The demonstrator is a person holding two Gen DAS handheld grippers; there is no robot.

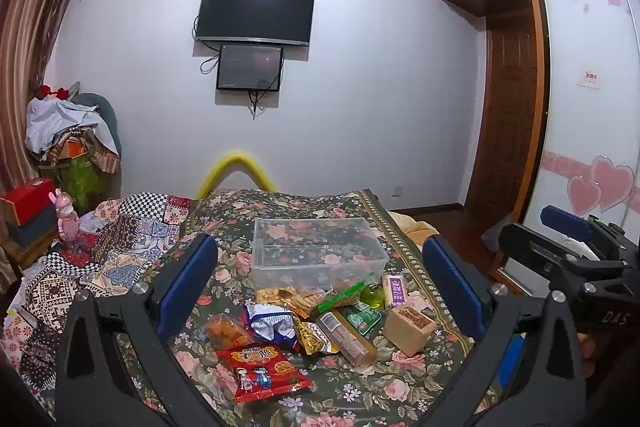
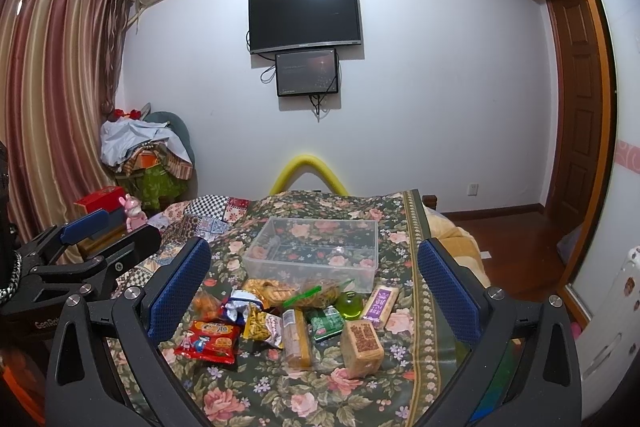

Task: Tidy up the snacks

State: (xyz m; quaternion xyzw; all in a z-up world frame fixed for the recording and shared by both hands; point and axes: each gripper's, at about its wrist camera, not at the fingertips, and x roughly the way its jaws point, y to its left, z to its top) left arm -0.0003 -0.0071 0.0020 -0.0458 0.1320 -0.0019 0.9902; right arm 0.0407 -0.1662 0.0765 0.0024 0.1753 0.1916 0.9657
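Ahead of both tongs, on the floral bedspread (image 2: 248, 391): a loose pile of snacks, none yet in the clear plastic bin (image 2: 316, 255) lying beyond it, which looks empty. Left tongs (image 1: 320, 287): spread wide, holding nothing, raised short of the pile. Right tongs (image 2: 312, 291): likewise spread, holding nothing. Between the fingers, left to right: red cartoon packet (image 2: 208, 341), nearest the left finger; orange puff bag (image 2: 206, 305); crumpled blue-white bag (image 2: 240, 305); yellow peanut packet (image 2: 262, 327); long biscuit sleeve (image 2: 296, 339); small green packet (image 2: 326, 323); green round jelly cup (image 2: 349, 303); brown block pack (image 2: 362, 347); purple-labelled bar (image 2: 380, 305), nearest the right finger. Step judged: the start, before the first pick. Next move calls for lowering one pair onto an outlying item, probably the red packet or brown block, pinching it, and carrying it forward over the bin rim.
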